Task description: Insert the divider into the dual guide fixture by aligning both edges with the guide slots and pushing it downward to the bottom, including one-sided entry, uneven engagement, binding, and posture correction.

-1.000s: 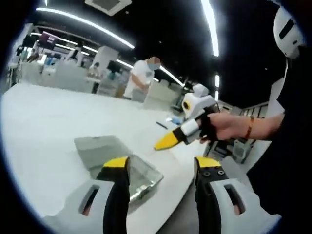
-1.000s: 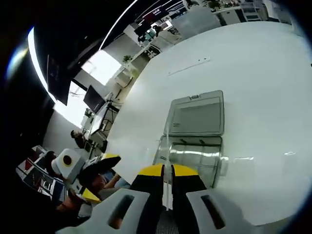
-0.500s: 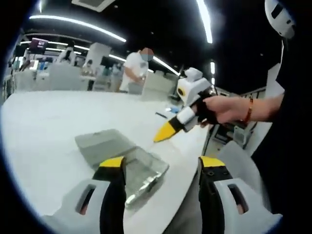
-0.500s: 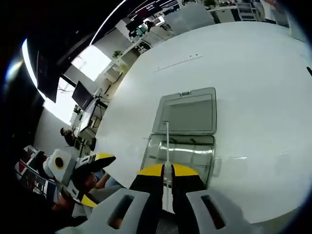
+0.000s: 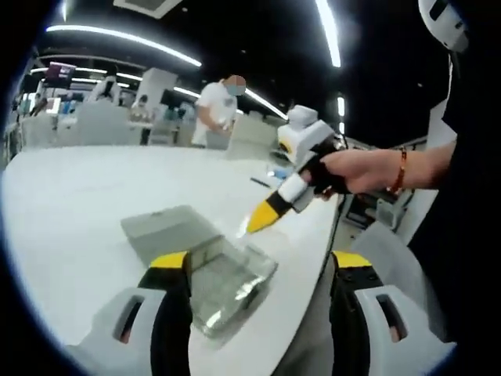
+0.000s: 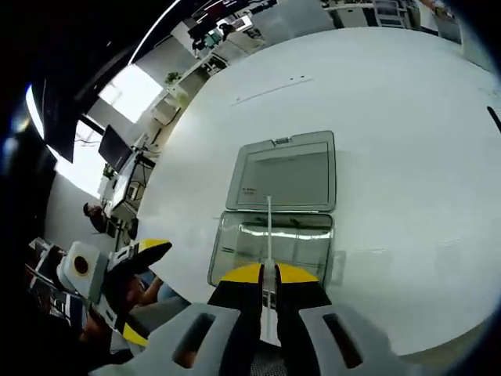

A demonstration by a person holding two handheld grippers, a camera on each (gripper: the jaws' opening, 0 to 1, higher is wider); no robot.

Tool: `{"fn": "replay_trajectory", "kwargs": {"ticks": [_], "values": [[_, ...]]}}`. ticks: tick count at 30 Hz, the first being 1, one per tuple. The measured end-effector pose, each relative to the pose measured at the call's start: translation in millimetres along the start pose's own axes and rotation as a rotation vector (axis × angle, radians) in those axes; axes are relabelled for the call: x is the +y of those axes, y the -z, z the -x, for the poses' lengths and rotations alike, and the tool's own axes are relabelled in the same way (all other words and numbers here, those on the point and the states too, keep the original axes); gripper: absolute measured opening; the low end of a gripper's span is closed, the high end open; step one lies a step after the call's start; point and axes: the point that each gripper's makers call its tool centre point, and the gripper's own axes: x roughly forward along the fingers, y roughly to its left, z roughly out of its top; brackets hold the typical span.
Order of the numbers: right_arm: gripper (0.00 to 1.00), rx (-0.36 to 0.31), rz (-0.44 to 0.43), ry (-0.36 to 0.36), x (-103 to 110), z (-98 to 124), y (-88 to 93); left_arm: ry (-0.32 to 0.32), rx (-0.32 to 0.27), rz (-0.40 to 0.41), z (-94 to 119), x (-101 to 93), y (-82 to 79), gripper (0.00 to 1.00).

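A clear plastic box [image 6: 239, 244] lies on the white table [image 6: 407, 164] with its hinged lid [image 6: 286, 172] folded open flat behind it. My right gripper [image 6: 262, 276] is shut on a thin clear divider [image 6: 268, 227], held edge-on over the middle of the box tray. In the left gripper view the box [image 5: 227, 282] sits between and beyond my own jaws. There the right gripper [image 5: 266, 218], held by a hand, points down at the box's far rim. My left gripper [image 5: 260, 265] is open with nothing between its jaws and also shows at the lower left [image 6: 129, 262].
The table's curved edge [image 5: 313, 258] runs just right of the box. A small dark object [image 6: 493, 117] lies on the table at the far right. A person in white [image 5: 215, 117] stands at benches beyond the table.
My right gripper has carried the divider down and closer until it hangs over the box tray. The left gripper's jaws have spread a little wider.
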Motion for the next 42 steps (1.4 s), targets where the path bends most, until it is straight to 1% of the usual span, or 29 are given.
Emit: {"fn": "replay_trajectory", "kwargs": {"ticks": [4,6,8,10,15,20,23,25,31,33,37,42], "values": [[0.0,0.014,-0.029,0.017,-1.3,-2.5,0.2,-0.012,0.008,0.005,-1.0,1.7,0.3,0.76],[0.0,0.022,-0.019,0.036,-2.6,-3.3,0.3,-0.007,0.006,0.008,-1.0,0.8,-0.3,0.76],[0.0,0.026,-0.03,0.045,-1.5,-4.2,-0.5,-0.002,0.002,0.013,-0.7,0.2,-1.1,0.76],[0.0,0.037,-0.038,0.052,-0.6,-5.9,0.1,-0.011,0.008,0.019,0.6,2.7,-0.1,0.76],[0.0,0.055,-0.036,0.074,-3.3,-10.6,0.8,-0.027,-0.015,0.037,5.4,7.8,-4.2,0.76],[0.0,0.065,-0.05,0.076,-5.5,-12.6,0.4,-0.037,-0.004,0.04,6.9,10.0,-1.7,0.76],[0.0,0.068,-0.052,0.084,-8.7,-14.5,-0.2,-0.036,-0.009,0.066,7.7,12.5,0.0,0.75],[0.0,0.073,-0.07,0.073,-7.4,-15.2,0.6,-0.041,-0.014,0.067,6.6,12.1,-0.7,0.75],[0.0,0.095,-0.071,0.082,-10.1,-17.6,5.6,-0.033,-0.005,0.071,5.7,10.8,1.1,0.75],[0.0,0.096,-0.067,0.083,-10.6,-18.7,5.9,-0.027,-0.008,0.097,6.7,10.8,0.1,0.75],[0.0,0.114,-0.061,0.086,-11.0,-22.2,8.7,-0.039,-0.022,0.094,8.1,13.2,-3.6,0.74],[0.0,0.122,-0.056,0.084,-10.3,-27.6,8.8,-0.042,-0.017,0.098,8.8,14.9,-0.4,0.74]]}}
